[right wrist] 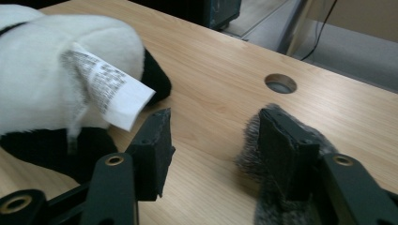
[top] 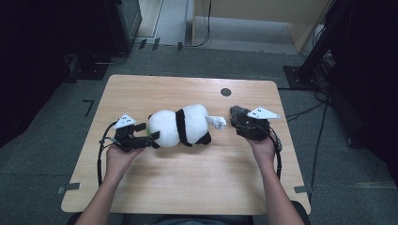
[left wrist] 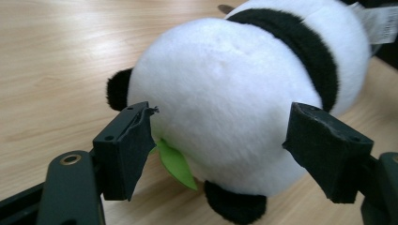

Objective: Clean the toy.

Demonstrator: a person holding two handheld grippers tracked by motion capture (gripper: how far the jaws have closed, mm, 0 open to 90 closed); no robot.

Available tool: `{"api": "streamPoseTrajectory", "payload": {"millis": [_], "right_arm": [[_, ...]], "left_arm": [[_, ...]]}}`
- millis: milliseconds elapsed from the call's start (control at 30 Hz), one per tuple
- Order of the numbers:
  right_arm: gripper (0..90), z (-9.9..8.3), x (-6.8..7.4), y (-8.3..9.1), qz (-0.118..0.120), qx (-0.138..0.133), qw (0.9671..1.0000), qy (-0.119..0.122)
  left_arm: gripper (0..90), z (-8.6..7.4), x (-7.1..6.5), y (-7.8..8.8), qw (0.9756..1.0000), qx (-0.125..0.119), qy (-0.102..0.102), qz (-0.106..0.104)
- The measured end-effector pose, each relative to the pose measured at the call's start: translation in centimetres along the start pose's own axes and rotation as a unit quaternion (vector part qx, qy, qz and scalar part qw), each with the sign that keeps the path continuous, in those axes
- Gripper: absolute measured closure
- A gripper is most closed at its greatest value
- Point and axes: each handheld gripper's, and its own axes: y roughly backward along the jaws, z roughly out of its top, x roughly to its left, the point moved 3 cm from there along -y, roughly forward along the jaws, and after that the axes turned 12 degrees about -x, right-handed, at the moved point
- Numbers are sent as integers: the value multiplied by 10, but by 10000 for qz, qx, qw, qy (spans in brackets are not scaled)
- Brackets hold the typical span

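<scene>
The plush panda [top: 180, 125] lay on its side near the middle of the wooden surface [top: 187, 187], its round white body crossed by a black band, with a white printed tag [top: 217, 122] sticking out of the end that faced the right tool. In the left tool's view a small green leaf [left wrist: 176, 164] showed under the white body, next to a black paw.

The left tool [top: 149, 137] sat at the panda's other end. Its jaws were spread on either side of the rounded white plush; whether the pads actually touched the fur could not be told.

The right tool [top: 240, 123] stood just beside the tag end, close to the panda but apart from it. Its jaws were spread with bare wood between them. A small grey furry thing [right wrist: 277, 154] lay against the outer side of one jaw, not between the two.

Farther back on the surface, a round hole [top: 225, 92] sat near the far edge.
</scene>
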Motion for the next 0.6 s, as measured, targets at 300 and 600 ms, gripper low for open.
{"api": "streamPoseTrajectory", "payload": {"millis": [300,600], "right_arm": [[493,-10,-28,5,-367,-59,9993,-92],[482,-26,-54,-2,-641,36,9979,-97]], "left_arm": [[209,-4,3,-4,9999,-136,90,-50],[208,-5,4,-4,9998,-152,121,-87]]}}
